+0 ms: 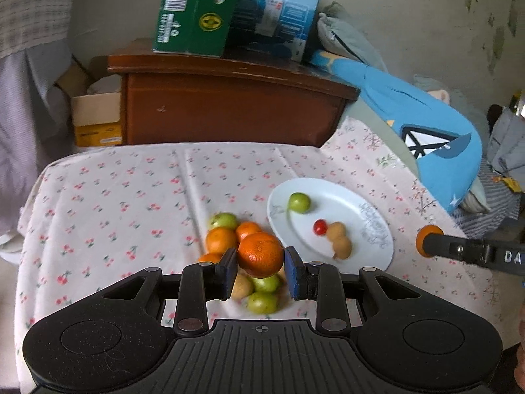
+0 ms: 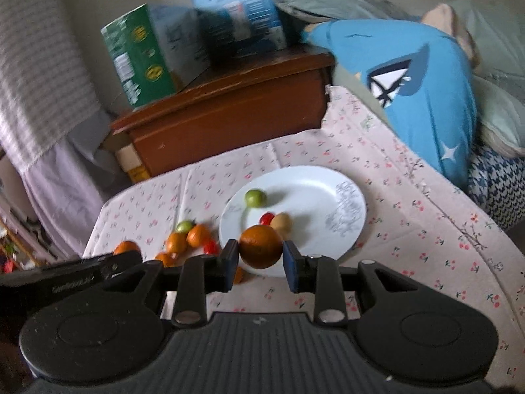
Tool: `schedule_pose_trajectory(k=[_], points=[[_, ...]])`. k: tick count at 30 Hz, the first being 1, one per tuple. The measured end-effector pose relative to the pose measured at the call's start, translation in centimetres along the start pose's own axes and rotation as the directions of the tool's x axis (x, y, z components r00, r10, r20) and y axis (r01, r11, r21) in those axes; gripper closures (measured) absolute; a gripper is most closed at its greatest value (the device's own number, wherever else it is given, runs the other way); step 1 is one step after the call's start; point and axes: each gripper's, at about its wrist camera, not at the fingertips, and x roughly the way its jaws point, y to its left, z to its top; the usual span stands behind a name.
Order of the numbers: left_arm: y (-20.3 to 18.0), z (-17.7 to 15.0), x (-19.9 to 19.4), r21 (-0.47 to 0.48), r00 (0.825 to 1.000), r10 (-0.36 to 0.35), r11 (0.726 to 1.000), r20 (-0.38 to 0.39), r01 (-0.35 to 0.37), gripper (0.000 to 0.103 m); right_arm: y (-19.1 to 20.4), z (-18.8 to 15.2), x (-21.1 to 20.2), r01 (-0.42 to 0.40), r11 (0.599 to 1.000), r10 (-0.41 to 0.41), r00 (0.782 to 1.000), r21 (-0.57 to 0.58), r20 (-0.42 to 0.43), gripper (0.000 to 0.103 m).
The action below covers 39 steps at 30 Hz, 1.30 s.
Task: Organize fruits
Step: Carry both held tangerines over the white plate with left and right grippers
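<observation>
My left gripper [image 1: 261,262] is shut on an orange tangerine [image 1: 261,255], held above a pile of fruit [image 1: 226,236] of tangerines and small green fruits on the cherry-print cloth. To the pile's right a white plate [image 1: 344,203] carries a green fruit [image 1: 299,202], a red cherry tomato [image 1: 320,227] and two tan fruits [image 1: 339,241]. My right gripper [image 2: 260,256] is shut on another tangerine [image 2: 260,246], hanging over the near rim of the plate [image 2: 311,190]. The left wrist view shows the right gripper [image 1: 430,242] from the side, right of the plate.
A brown wooden cabinet [image 1: 229,108] stands behind the table with a green carton [image 1: 193,13] and a blue box [image 1: 279,10] on top. A blue cushion [image 1: 426,124] lies at the table's right edge. A cardboard box [image 1: 95,118] sits left of the cabinet.
</observation>
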Motion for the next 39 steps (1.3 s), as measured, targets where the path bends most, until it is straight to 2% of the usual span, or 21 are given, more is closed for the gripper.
schedule_pose_trajectory(k=[8, 18, 22, 32, 39], points=[[-0.5, 2.0, 2.2, 0.017, 0.997, -0.072, 0.997, -0.037, 0.073, 0.075, -2.7, 2.6, 0.8, 0.031, 0.996, -0.034, 0.999, 0.082, 0.042, 0.074], [-2.2, 3.2, 6.1, 0.043, 0.991, -0.115, 0.992, -0.075, 0.119, 0.075, -3.8, 4.4, 3.1, 0.028, 0.989, -0.032, 0.999, 0.144, 0.027, 0.074], [-2.9, 3.6, 7.9, 0.052, 0.988, -0.123, 0.99, -0.093, 0.128, 0.075, -4.1, 4.5, 4.4, 0.011, 0.983, -0.009, 1.0, 0.183, -0.012, 0.074], [-4.1, 3.8, 11.6, 0.062, 0.982, -0.122, 0.989, -0.148, 0.132, 0.075, -4.4, 3.5, 8.3, 0.075, 0.972, -0.045, 0.989, 0.222, -0.141, 0.074], [-5.0, 4.1, 12.4, 0.102, 0.983, -0.112, 0.986, -0.146, 0.128, 0.073, -4.8, 3.2, 10.1, 0.105, 0.959, -0.06, 0.983, 0.263, -0.175, 0.073]])
